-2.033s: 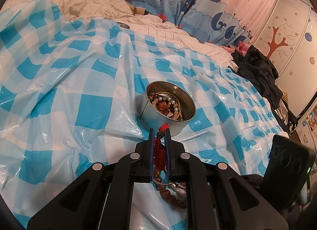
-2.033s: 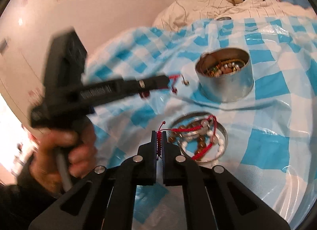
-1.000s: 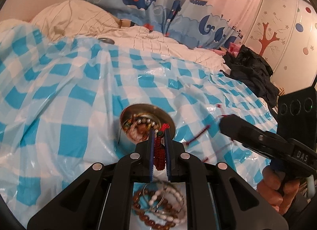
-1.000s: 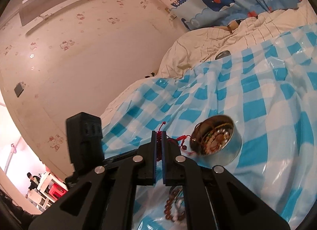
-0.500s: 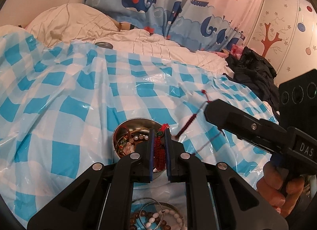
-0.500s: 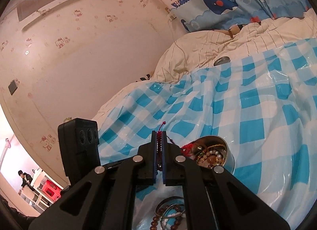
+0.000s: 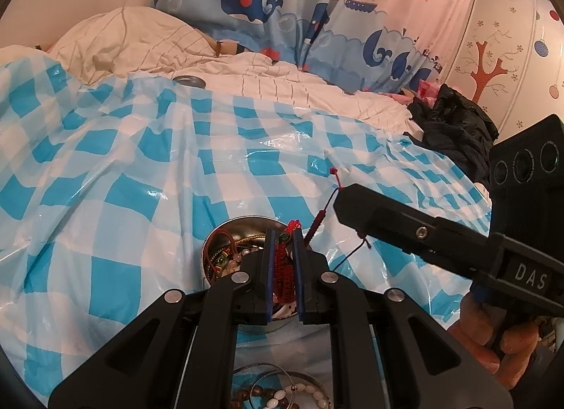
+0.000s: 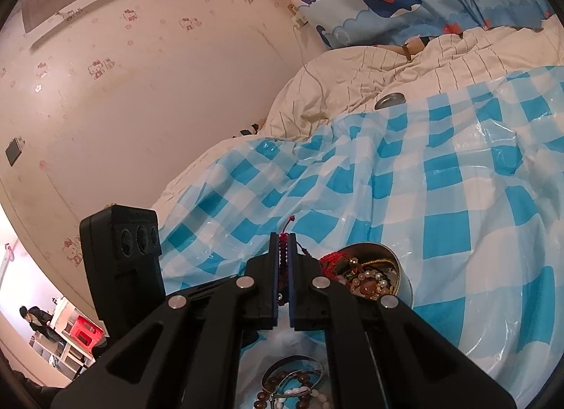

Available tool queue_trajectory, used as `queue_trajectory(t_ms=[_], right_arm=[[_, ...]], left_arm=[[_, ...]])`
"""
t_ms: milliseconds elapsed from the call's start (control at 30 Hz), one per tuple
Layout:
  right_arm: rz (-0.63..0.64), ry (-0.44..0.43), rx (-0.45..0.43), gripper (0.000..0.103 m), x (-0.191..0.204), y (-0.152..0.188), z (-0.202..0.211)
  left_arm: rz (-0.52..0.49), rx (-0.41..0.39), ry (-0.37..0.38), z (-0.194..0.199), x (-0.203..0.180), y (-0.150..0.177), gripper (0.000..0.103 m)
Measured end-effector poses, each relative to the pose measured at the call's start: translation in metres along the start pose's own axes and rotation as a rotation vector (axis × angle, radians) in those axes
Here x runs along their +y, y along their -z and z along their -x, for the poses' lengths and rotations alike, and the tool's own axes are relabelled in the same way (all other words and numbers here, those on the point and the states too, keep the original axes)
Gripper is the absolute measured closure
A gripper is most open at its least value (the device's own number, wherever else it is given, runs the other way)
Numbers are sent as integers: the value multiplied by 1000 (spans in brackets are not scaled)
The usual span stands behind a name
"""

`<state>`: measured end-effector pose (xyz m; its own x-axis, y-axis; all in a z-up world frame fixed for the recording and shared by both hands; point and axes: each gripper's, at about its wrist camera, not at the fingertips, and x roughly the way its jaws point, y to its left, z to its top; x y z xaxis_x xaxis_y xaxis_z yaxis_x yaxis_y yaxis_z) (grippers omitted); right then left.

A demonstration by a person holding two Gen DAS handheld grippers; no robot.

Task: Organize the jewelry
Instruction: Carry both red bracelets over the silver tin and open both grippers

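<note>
My left gripper (image 7: 282, 233) is shut on the knotted end of a red cord bracelet (image 7: 284, 270), held just above the round metal tin (image 7: 225, 229) holding several bead bracelets. My right gripper (image 8: 282, 237) is shut on the other end of the same red cord (image 8: 282, 261); it also shows in the left wrist view (image 7: 338, 197), with the cord (image 7: 319, 220) stretched between the two. The tin (image 8: 394, 268) sits right of my right gripper. A shallow tin lid (image 8: 299, 359) with brown and white bead bracelets (image 7: 278, 398) lies below both grippers.
A blue-and-white checked plastic sheet (image 7: 105, 176) covers the bed. A cream duvet (image 7: 141, 39) and a whale curtain (image 7: 282, 4) lie beyond. A small metal disc (image 7: 190, 80) rests at the sheet's far edge. Dark clothes (image 7: 454, 120) are piled at the right.
Both grippers have lifted the red cord bracelet out of the lid and carried it up over the tin. The right gripper has swung in close to the left one.
</note>
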<state>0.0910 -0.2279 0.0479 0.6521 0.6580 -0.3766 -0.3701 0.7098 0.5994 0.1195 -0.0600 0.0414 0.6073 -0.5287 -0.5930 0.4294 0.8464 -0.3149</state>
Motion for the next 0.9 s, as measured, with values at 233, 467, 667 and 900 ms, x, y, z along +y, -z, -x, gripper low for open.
queue_trajectory(t_ms=[233, 467, 667, 900], right_arm=[[0, 21, 13, 98, -4, 1, -7], [-12, 52, 30, 98, -11, 3, -15], [-20, 89, 70, 98, -15, 7, -23], [-26, 144, 167, 62, -20, 21, -41]], left_arm=[[25, 31, -2, -9, 4, 2, 94], [78, 57, -22, -12, 21, 4, 93], [114, 51, -22, -6, 30, 5, 89], [113, 57, -43, 5, 39, 12, 77]])
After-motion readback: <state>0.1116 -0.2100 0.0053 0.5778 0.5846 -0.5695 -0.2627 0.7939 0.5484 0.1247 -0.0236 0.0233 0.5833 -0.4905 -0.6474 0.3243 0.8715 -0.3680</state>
